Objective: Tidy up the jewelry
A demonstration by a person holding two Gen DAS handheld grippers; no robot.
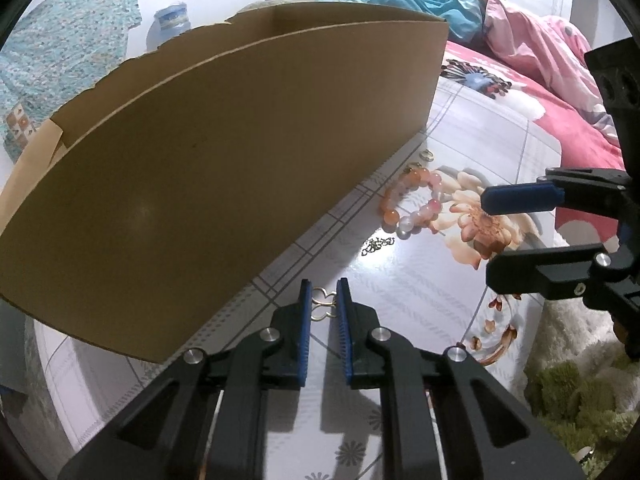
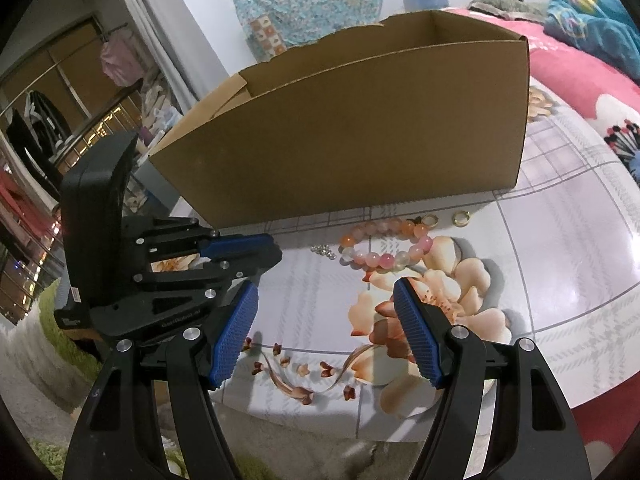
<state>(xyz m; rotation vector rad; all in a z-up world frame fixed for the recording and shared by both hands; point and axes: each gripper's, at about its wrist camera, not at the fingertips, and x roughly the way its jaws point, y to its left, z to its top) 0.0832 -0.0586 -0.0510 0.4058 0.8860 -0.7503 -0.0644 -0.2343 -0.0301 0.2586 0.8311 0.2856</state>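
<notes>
Nearest in the left wrist view, the left gripper (image 1: pixel 324 286) points down at the flowered sheet (image 1: pixel 400 300), its blue pads drawn close together around a thin gold clasp (image 1: pixel 323 307) lying on the sheet; whether the pads actually press the clasp I cannot tell. Just past it lies a small silver chain (image 1: pixel 376 245), then a bead bracelet (image 1: pixel 412 204) of orange, pink and white beads, and beyond that a gold ring (image 1: pixel 427 156) near the foot of the box (image 1: pixel 224 184). The right gripper (image 2: pixel 326 320) hovers with its jaws spread wide and nothing between them, over the printed flower. In its view two rings (image 2: pixel 432 220) sit side by side before the open cardboard box, whose inside is hidden
</notes>
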